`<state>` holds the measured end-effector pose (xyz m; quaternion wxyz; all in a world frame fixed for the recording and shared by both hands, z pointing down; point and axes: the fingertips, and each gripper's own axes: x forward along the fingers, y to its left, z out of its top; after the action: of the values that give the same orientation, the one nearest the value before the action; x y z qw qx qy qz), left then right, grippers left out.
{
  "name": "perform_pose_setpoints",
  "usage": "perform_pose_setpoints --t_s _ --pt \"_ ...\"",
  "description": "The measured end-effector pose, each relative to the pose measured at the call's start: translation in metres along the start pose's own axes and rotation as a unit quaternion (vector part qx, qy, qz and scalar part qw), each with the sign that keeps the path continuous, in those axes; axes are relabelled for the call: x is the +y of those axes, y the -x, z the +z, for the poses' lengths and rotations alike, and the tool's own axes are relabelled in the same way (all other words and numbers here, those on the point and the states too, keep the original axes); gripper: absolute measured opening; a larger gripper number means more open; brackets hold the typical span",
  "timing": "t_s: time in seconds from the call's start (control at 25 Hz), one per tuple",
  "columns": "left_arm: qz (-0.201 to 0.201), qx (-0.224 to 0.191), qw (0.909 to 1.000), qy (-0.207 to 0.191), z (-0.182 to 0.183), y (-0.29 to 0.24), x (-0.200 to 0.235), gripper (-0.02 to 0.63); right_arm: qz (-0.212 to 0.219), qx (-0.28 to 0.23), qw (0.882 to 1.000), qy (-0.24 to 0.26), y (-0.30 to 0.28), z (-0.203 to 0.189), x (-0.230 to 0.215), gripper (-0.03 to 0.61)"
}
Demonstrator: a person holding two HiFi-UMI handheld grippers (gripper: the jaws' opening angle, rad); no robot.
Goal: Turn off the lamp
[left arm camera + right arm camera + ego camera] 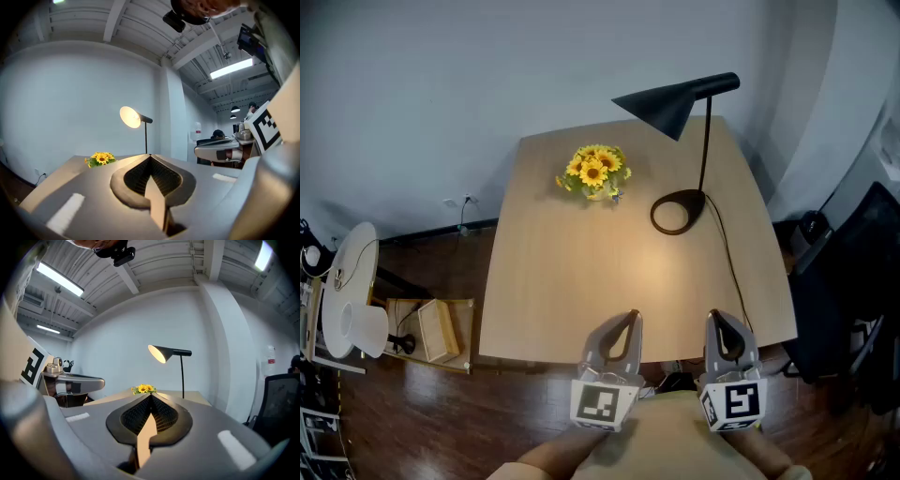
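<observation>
A black desk lamp (680, 100) stands lit at the far right of the wooden table (572, 291), its ring base (677, 211) resting on the top and its cord (733, 267) trailing toward the near right edge. The lit shade shows in the left gripper view (131, 116) and the right gripper view (161, 353). My left gripper (628, 316) and right gripper (716, 317) hover side by side over the table's near edge, both shut with nothing between the jaws, well short of the lamp.
A small bunch of yellow sunflowers (594, 172) sits at the table's far middle. On the wooden floor to the left are a wooden box (437, 329) and a white round stand (352, 291). A black office chair (853, 281) stands at the right.
</observation>
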<state>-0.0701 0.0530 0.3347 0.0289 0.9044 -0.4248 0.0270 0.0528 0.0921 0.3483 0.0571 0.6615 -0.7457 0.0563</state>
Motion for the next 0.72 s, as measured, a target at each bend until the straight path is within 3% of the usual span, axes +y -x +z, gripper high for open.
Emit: perform_pose_setpoints --t_s 0.2,0.4,0.72 --pt "-0.015 -0.013 0.9997 -0.013 0.013 -0.071 -0.021 -0.006 0.004 0.003 1.000 0.005 -0.038 0.006 -0.053 -0.002" --pt "-0.025 0.002 0.9993 -0.029 0.004 -0.122 -0.036 -0.006 0.022 0.010 0.999 0.021 -0.076 0.004 -0.093 -0.002" --pt "0.004 0.040 0.9989 -0.023 -0.028 -0.172 -0.028 -0.006 0.063 0.026 0.997 0.046 -0.134 -0.006 -0.125 -0.002"
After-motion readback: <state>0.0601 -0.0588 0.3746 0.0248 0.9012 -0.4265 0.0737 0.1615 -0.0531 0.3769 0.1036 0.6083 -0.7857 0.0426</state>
